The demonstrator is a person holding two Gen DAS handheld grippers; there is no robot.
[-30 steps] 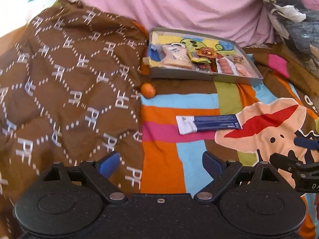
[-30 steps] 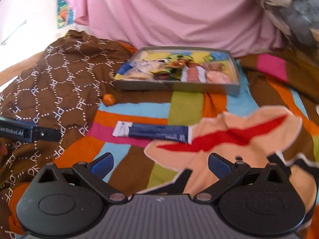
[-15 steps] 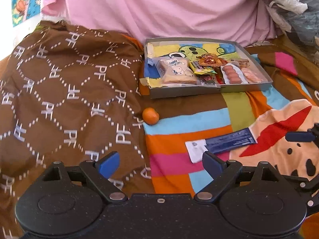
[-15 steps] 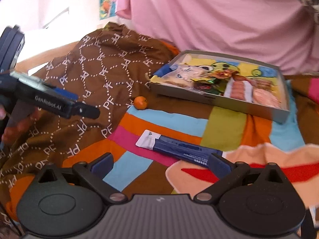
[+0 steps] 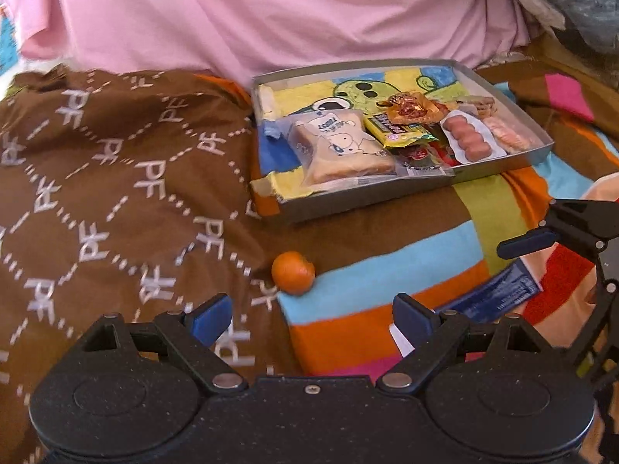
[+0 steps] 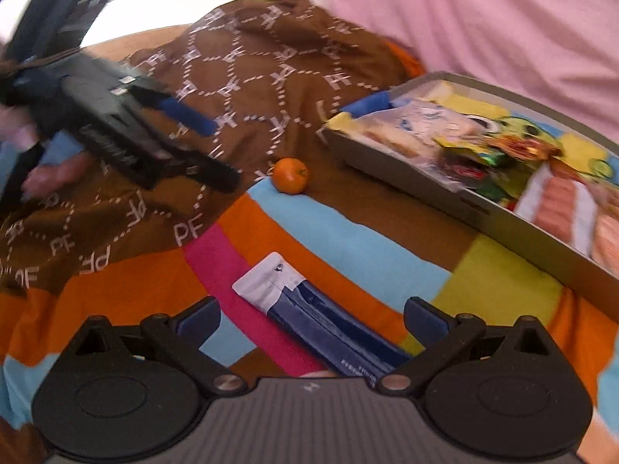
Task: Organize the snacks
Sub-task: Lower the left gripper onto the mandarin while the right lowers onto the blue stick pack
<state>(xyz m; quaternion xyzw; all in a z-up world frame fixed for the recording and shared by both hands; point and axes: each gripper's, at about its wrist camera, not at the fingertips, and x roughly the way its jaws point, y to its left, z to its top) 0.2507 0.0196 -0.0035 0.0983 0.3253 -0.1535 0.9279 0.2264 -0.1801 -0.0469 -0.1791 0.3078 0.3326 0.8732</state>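
Observation:
A grey tray lies on the blanket and holds several snacks: a bread packet, a yellow-green packet and pink sausages. A small mandarin sits loose in front of the tray's left corner. My left gripper is open just short of the mandarin, with nothing between its fingers. A blue and white snack packet lies flat on the stripes. My right gripper is open just above the packet, its fingers apart on either side of it.
A brown patterned blanket covers the left side and a striped colourful blanket the right. Pink cloth hangs behind the tray. A pile of clothes sits at the back right. A hand holds the left gripper.
Both grippers have moved forward and stayed open. The left one has closed in on the mandarin. The right one has swung left and down over the blue packet.

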